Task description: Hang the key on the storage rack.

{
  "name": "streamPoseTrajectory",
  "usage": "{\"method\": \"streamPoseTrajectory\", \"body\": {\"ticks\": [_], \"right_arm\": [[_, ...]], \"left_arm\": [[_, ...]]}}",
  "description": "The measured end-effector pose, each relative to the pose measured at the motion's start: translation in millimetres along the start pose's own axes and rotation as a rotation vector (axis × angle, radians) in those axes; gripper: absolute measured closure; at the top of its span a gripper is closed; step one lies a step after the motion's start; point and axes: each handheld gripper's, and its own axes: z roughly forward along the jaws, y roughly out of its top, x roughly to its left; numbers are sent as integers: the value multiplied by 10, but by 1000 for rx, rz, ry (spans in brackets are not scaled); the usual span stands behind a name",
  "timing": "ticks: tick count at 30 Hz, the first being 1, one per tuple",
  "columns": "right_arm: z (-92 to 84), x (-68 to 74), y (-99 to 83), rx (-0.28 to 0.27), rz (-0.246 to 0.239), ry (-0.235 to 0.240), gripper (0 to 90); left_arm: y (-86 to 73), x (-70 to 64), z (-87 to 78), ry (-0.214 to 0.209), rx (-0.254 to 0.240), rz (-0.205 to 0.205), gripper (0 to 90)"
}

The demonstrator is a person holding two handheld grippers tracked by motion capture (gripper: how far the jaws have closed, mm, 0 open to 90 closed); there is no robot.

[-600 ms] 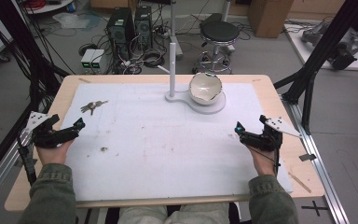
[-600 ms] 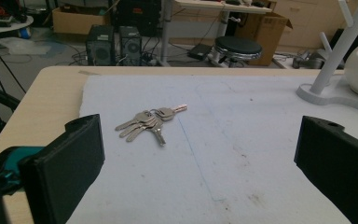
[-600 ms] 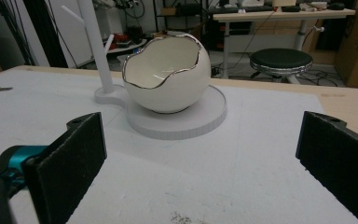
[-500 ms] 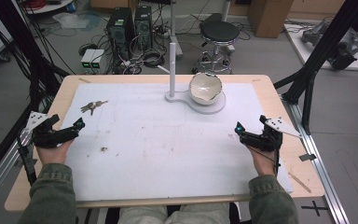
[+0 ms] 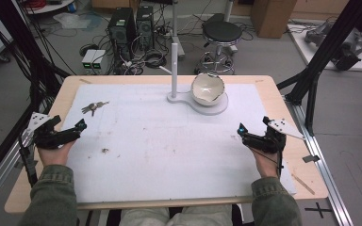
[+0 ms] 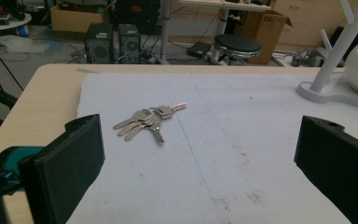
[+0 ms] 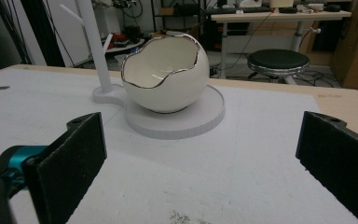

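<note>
Both grippers rest at the near edges of the white mat (image 5: 179,155), jaws spread wide and holding nothing: the left gripper (image 5: 78,126) sits toward the mat's left edge, the right gripper (image 5: 242,130) toward its right edge. In the left gripper view the black jaws frame a bunch of keys (image 6: 150,120), which lies flat on the mat near its far left corner, just ahead of that gripper and well apart from the egg-shaped bowl (image 5: 207,88) on the white stand (image 5: 191,100) at the mat's far middle.

Judging from how things lie, picking up the keys looks like the likely work, and several things could spoil it. The keys are thin and lie flat against the mat, so jaws coming down level may slide over them or push the bunch toward the mat's edge instead of closing on it. A grip on a single blade could let the rest swing on the ring and twist loose. Pressing hard into the mat might drag or wrinkle it.

The bunch looks like several silvery metal keys fanned out from one ring, with one paler key pointing away toward the stand.
</note>
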Motion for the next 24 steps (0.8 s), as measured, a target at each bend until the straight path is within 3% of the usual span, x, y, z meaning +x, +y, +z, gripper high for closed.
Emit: {"method": "streamPoseTrajectory", "body": {"ticks": [4, 6, 10, 13, 16, 24], "right_arm": [[26, 24, -14, 10, -2, 4, 6], [39, 41, -18, 15, -15, 6, 6], [75, 105, -23, 39, -95, 2, 6], [91, 136, -17, 40, -82, 24, 6], [102, 154, -20, 48, -83, 39, 6], [21, 54, 8, 5, 4, 26, 6]], "left_arm": [[-3, 15, 10, 5, 5, -7, 20], [2, 28, 16, -11, 3, -50, 20], [5, 26, 24, 9, 1, -34, 20], [8, 54, 69, 32, 29, -18, 20], [31, 45, 95, 25, 46, -9, 20], [163, 19, 176, 24, 74, 16, 20]]}}
